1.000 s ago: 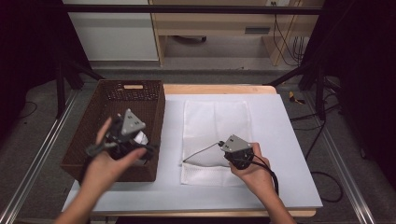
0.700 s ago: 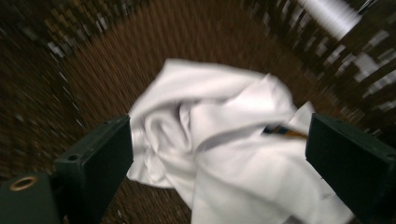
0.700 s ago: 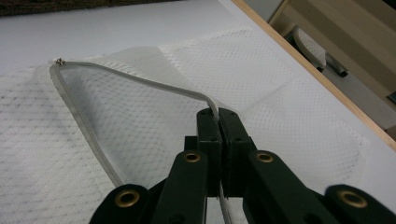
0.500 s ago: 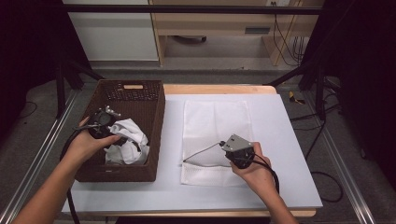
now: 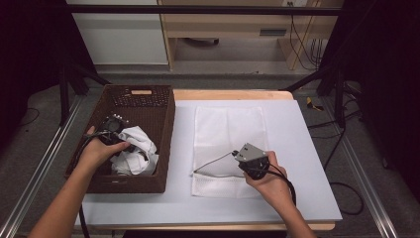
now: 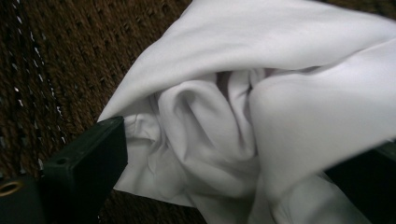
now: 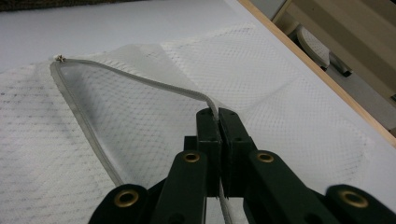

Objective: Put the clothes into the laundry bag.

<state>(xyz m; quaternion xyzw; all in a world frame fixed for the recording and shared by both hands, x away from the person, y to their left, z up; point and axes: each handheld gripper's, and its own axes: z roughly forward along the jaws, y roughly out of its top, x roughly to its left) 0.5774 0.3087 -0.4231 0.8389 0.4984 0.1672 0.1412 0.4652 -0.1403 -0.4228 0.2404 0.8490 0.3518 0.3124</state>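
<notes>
Left gripper (image 5: pixel 115 135) has dropped into basket (image 5: pixel 163 124) around white cloth (image 5: pixel 136 151).

Woven wicker basket (image 5: pixel 163 129); mesh laundry bag (image 5: pixel 225 131)

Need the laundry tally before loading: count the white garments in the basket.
1 white garment, crumpled at the near right of the brown basket, with the left gripper at it. More could be hidden beneath it.

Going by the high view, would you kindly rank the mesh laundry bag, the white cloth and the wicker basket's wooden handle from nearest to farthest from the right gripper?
1. Mesh laundry bag: its zipper edge is clamped in the right gripper.
2. White cloth: to the left, inside the basket.
3. Wooden handle: on the basket's far wall, upper left.
</notes>
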